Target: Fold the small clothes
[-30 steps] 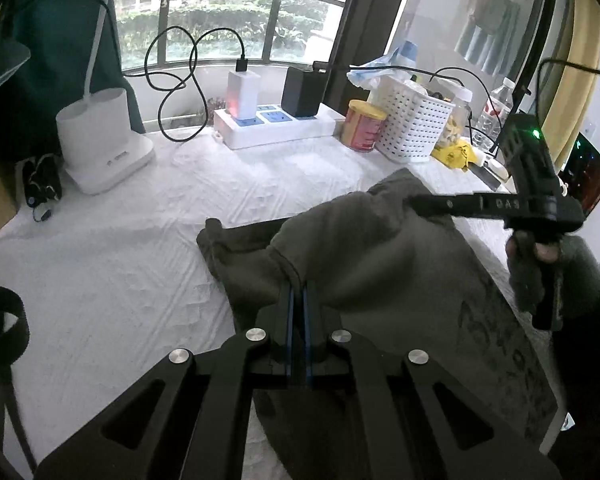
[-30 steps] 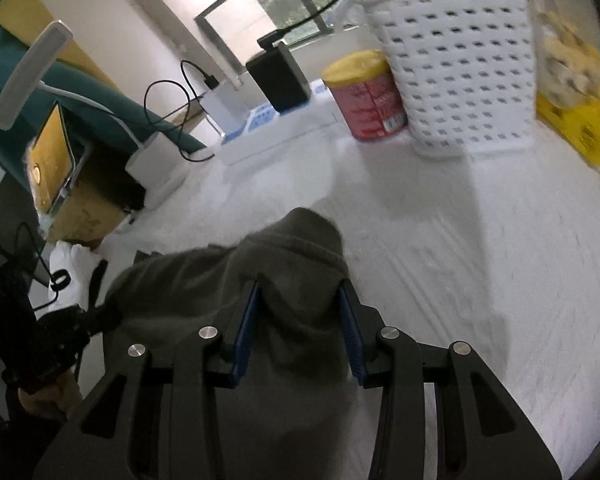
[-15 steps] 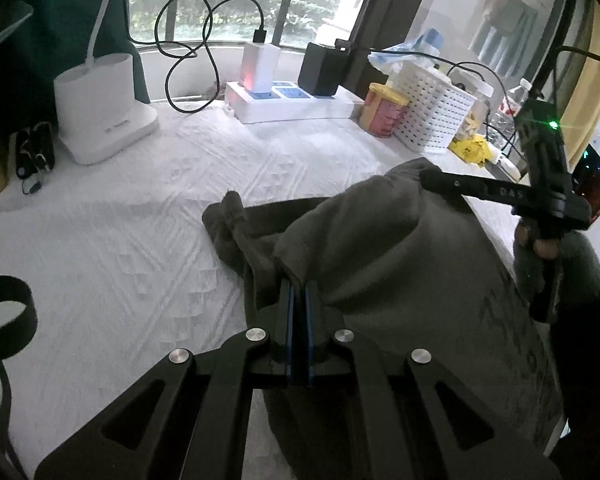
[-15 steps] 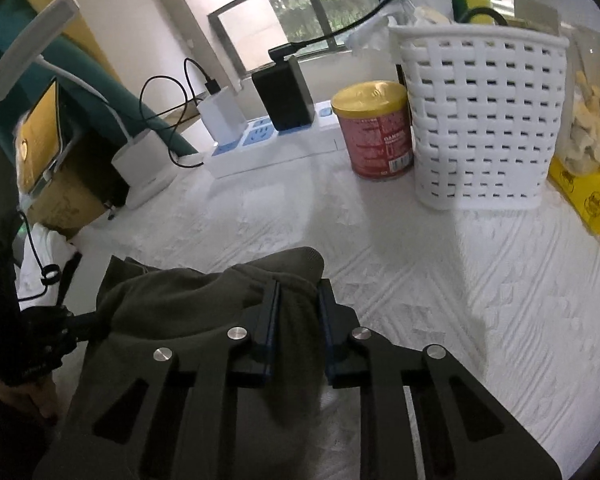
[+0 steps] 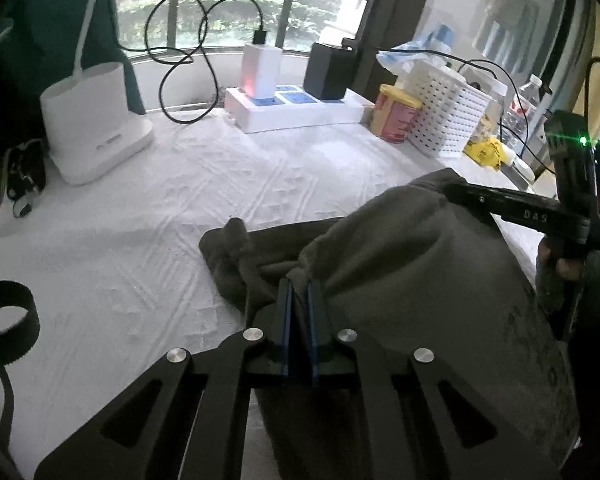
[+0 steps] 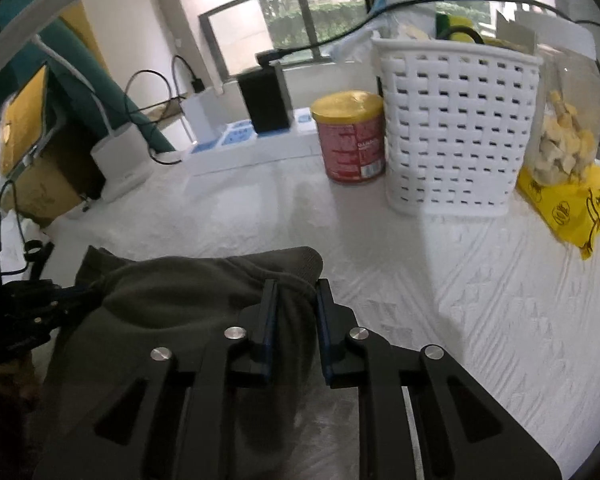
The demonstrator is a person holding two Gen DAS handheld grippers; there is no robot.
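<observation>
Here, grey garment (image 5: 412,280) pinched by left gripper (image 5: 299,285) — right gripper (image 6: 294,294) clamped on its far edge.

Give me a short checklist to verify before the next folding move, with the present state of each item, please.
1. Left gripper has cloth in its jaws: ok, a pinched edge of the grey garment.
2. Right gripper has cloth in its jaws: ok, a thick fold.
3. Held edge raised off the white cover: ok.
4. Bare cover ahead for laying down: ok.
5. Red can and white basket apart from the garment: ok.
6. Garment's near end flat: cannot tell.
</observation>
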